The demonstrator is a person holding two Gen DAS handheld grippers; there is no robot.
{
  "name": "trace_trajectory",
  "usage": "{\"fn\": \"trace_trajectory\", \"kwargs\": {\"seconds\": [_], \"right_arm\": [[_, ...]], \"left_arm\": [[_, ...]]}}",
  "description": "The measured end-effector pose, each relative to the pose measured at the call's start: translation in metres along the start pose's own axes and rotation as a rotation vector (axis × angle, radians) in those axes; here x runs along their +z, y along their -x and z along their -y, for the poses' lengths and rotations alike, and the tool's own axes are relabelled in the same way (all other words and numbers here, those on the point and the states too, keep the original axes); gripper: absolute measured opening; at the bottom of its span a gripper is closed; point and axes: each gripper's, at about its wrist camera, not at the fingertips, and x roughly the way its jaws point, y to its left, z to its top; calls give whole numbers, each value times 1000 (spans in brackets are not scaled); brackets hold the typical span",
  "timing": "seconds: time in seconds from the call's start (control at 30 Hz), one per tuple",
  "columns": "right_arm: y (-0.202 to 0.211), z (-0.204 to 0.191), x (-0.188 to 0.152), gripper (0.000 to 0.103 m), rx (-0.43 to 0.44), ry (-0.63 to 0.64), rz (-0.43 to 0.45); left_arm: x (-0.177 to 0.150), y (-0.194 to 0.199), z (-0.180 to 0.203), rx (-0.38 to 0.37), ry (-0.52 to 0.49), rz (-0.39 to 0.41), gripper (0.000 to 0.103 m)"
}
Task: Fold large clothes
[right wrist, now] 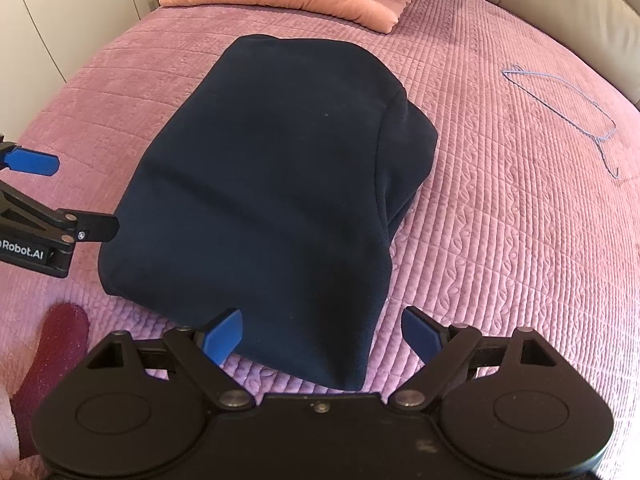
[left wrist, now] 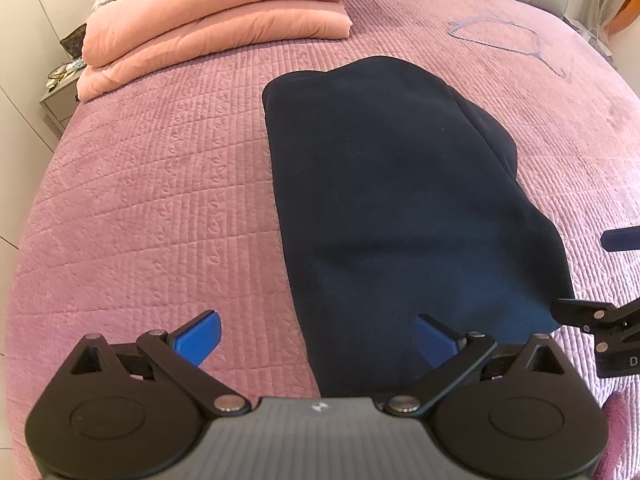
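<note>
Nearest in the left wrist view, the left gripper (left wrist: 316, 338) has its jaws spread wide and holds nothing; one blue pad hangs over the bedspread, the other over the near end of the dark garment. The right gripper (right wrist: 322, 336) is the same in its own view: jaws wide, nothing between them, straddling the near right corner of the garment (whether the pads touch the cloth cannot be told).

The navy garment (left wrist: 400, 200) lies folded into a long, thick bundle on the bed (left wrist: 140, 200), which is covered by a quilted mauve bedspread. Its left edge runs straight; on the right side a layer sticks out from under the top fold. It sits between the two grippers, each of which shows at the edge of the other's view.

Further off to the right, well apart from the garment, a thin blue wire hanger (right wrist: 568, 108) lies flat on the bedspread. At the far left of the bed, a pink quilt (left wrist: 216, 28) is stacked in folded layers.
</note>
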Motion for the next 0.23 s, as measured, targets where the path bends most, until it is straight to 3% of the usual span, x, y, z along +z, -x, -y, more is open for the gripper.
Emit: {"fn": "trace_trajectory", "kwargs": {"seconds": [0.23], "right_arm": [[0, 0, 0, 101, -1, 1, 0]], "left_arm": [[1, 0, -1, 10, -8, 5, 103]]}}
